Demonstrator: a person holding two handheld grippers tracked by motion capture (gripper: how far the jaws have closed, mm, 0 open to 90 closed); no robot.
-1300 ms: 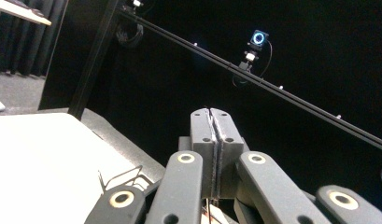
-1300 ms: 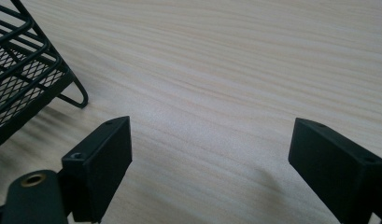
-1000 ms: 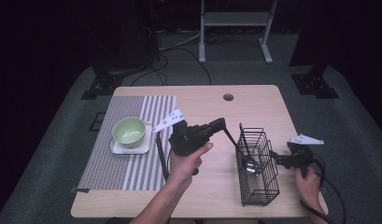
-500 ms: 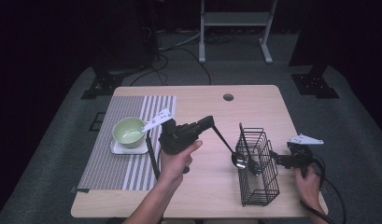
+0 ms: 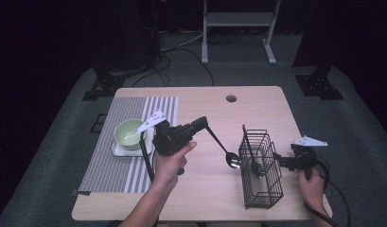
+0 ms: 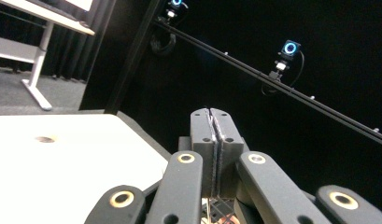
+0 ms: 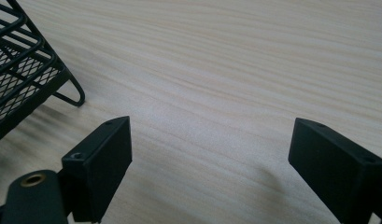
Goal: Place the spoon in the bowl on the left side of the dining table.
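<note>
My left gripper (image 5: 202, 124) hovers over the middle of the table, shut on the handle of a black spoon (image 5: 224, 147) that slants down to the right. The spoon's bowl hangs just left of the black wire basket (image 5: 262, 189). In the left gripper view the gripper (image 6: 212, 117) has its jaws pressed together. A second black spoon (image 5: 254, 163) stands inside the basket. Right of the basket, my right gripper (image 5: 278, 160) rests low over the table, open and holding nothing. In the right gripper view the gripper (image 7: 209, 140) sits above bare wood, with a basket corner (image 7: 25, 74) at upper left.
A green bowl (image 5: 128, 132) sits on a white square plate (image 5: 117, 151) on a striped placemat (image 5: 110, 168) at the left. The wooden table (image 5: 257, 111) has a round cable hole (image 5: 231, 98) near its far edge. A metal stand (image 5: 238, 19) is on the floor beyond.
My left gripper has moved left, away from the basket, drawing the held spoon's bowl out of the basket to its left side. The right gripper has stayed in place.
</note>
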